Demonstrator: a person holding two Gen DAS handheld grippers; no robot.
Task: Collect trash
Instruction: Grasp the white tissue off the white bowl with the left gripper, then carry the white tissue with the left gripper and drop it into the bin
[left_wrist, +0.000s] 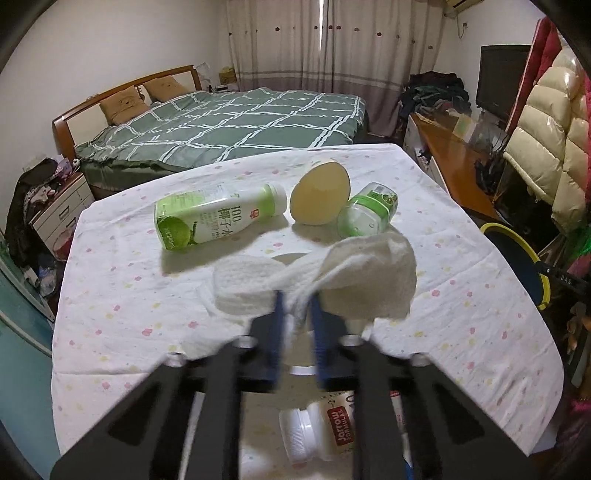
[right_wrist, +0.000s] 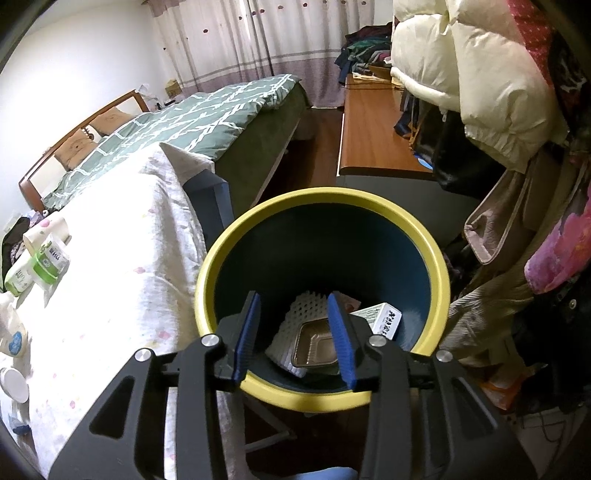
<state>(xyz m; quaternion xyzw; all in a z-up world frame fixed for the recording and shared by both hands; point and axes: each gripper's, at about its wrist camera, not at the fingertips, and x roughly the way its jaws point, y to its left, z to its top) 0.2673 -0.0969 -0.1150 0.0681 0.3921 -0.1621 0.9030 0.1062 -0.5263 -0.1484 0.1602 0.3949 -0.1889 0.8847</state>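
A crumpled tissue (left_wrist: 314, 284) is clenched in the left gripper (left_wrist: 298, 314) at frame centre, above the bench (left_wrist: 110, 295). The right gripper (right_wrist: 293, 332), jaws released, is held over the bin (right_wrist: 321, 199).

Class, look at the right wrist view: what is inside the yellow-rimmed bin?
Inside the bin lie a white foam net, a foil tray and a small white box. The right gripper, open above, hides part of the bottom.
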